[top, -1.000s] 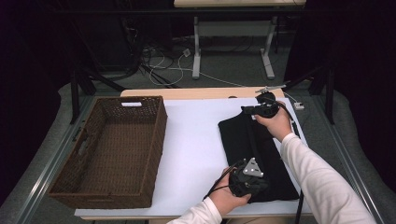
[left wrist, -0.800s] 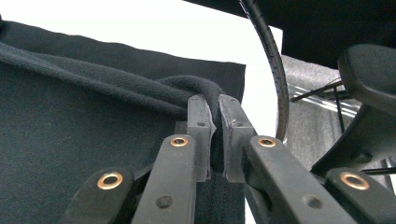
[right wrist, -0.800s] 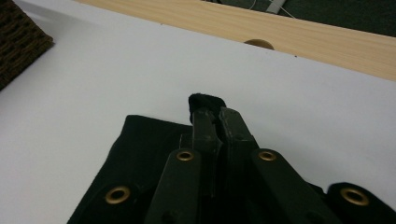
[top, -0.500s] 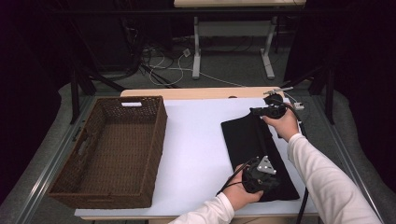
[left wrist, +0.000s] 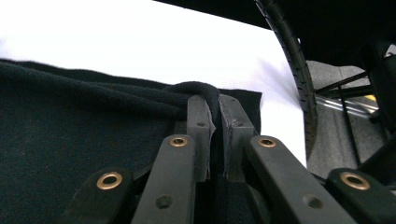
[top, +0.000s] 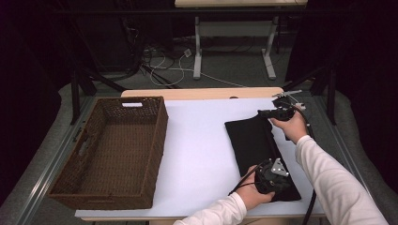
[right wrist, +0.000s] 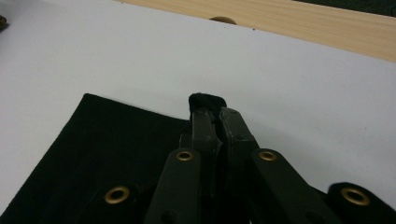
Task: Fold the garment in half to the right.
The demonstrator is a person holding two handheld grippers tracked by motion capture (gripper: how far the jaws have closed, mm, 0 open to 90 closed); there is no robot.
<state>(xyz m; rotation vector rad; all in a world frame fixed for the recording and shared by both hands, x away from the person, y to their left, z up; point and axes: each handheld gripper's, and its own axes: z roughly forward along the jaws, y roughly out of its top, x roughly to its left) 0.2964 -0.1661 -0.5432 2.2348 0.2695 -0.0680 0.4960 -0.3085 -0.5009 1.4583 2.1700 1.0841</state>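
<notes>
Black cloth (lying flat) pinched by both tongs, left, right.

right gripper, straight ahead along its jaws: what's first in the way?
Past the black cloth pinched in the right gripper, bare white tabletop, then likely the wooden strip at the far edge; depth unclear.

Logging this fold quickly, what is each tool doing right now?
Left tool: shut on the flat black fleece cloth.
Right tool: shut on the cloth too.
</notes>
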